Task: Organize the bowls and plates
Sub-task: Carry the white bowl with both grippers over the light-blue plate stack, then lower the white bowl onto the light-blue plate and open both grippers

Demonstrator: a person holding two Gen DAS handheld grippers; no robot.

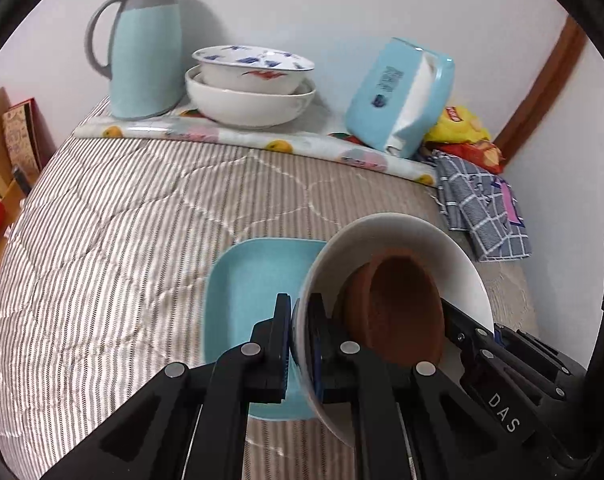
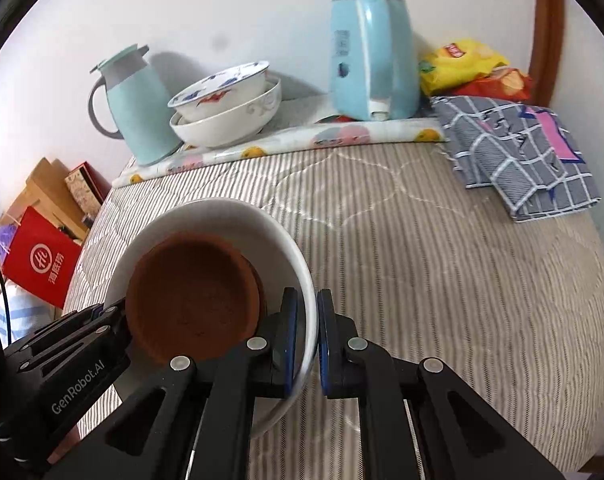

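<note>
Both tools are clamped on opposite rims of the white bowl [image 1: 385, 240], left tool [image 1: 300, 344] and right tool [image 2: 307, 340]. The brown dish [image 2: 194, 296] sits loose inside; the bowl hangs lower centre, above the blue plate [image 1: 258, 276]. Keep the rim level and lower both tools together.

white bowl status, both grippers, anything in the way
Left gripper and right gripper both shut on white bowl rim. Brown dish inside it. Blue plate on bed just below.

left tool [image 1: 300, 320] clamped tight, right tool [image 2: 306, 320] clamped tight, both angled downward
</note>
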